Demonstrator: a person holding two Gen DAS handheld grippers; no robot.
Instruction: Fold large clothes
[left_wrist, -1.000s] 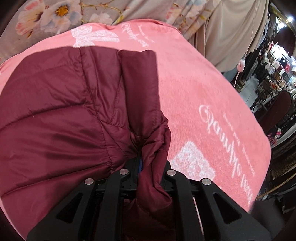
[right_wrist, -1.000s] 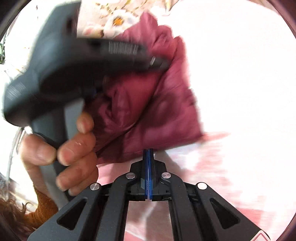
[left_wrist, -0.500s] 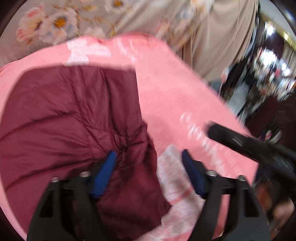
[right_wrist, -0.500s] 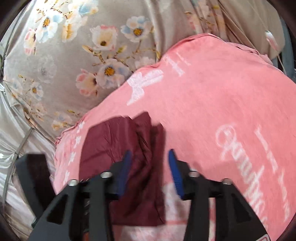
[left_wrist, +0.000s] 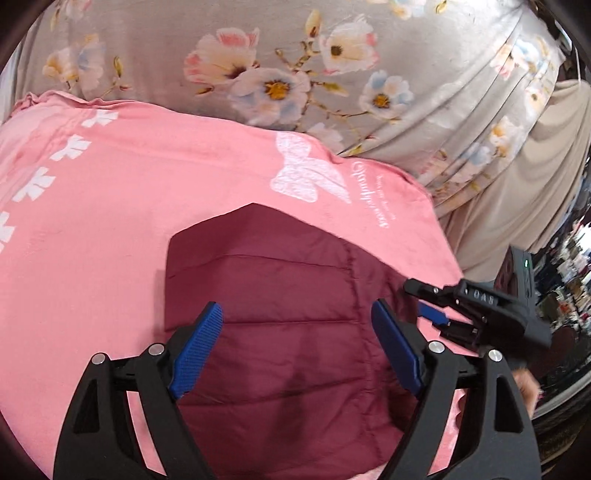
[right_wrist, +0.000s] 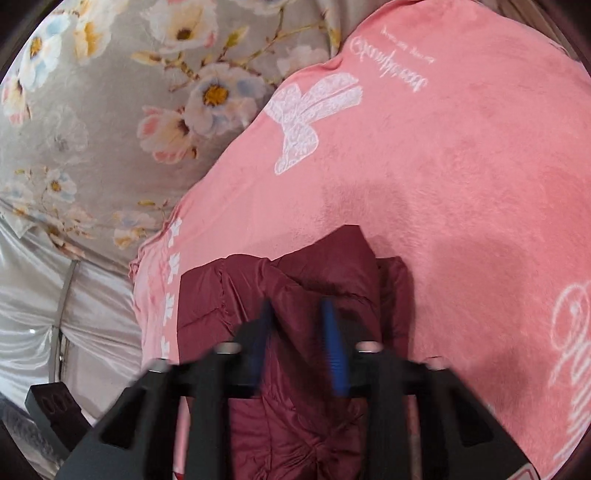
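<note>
The folded maroon puffer jacket (left_wrist: 295, 332) lies on the pink blanket (left_wrist: 110, 221), the left tongs (left_wrist: 295, 343) spread wide above it, the right tongs (right_wrist: 299, 343) just closing, blurred, jacket fabric between the blue pads (right_wrist: 334, 343).

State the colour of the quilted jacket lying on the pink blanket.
Dark maroon, a plain burgundy red. The quilted jacket shows best in the left wrist view, against the pink blanket.
</note>
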